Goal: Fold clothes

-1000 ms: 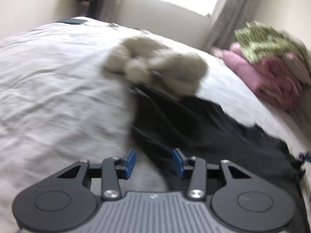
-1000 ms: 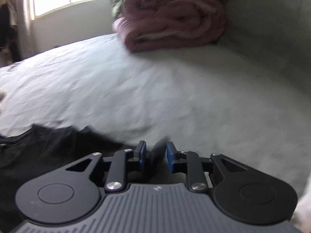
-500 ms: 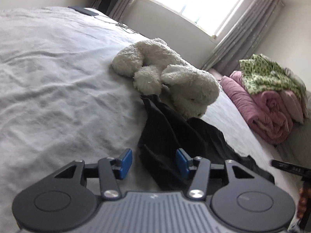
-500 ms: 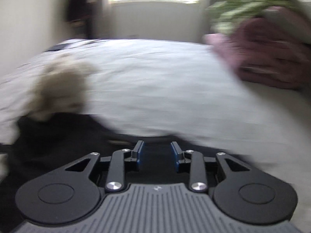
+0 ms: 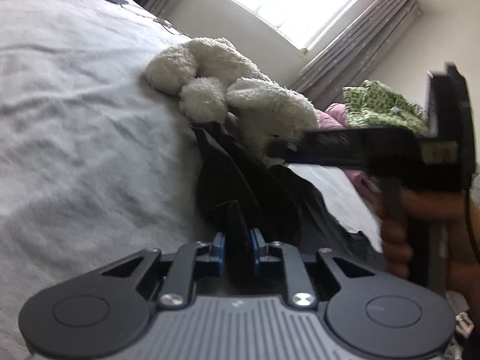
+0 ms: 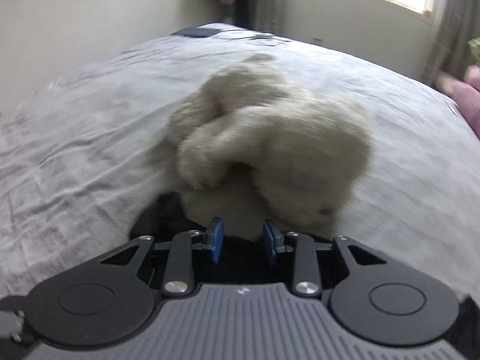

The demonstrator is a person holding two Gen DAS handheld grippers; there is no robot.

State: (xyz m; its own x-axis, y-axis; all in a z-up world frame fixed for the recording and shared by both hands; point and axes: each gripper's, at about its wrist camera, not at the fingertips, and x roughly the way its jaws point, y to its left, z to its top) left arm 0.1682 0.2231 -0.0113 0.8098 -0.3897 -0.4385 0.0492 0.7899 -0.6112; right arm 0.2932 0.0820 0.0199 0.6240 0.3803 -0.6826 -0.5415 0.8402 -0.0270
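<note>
Black garment (image 5: 240, 180) looks thin and floppy. Left gripper (image 5: 237, 247) is pinching a raised fold; right gripper (image 6: 243, 241), pads apart, hovers near the plush toy (image 6: 270, 138); I'd grab an edge.

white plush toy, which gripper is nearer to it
Right. The right gripper is open right at the white plush toy; the left gripper sits farther back, shut on the black garment.

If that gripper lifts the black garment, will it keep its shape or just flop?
Probably flop: the black garment lies crumpled in soft folds on the bed sheet. The fold pinched by the left gripper already peaks like thin fabric. Its far end lies against the plush toy, which may get dragged.
</note>
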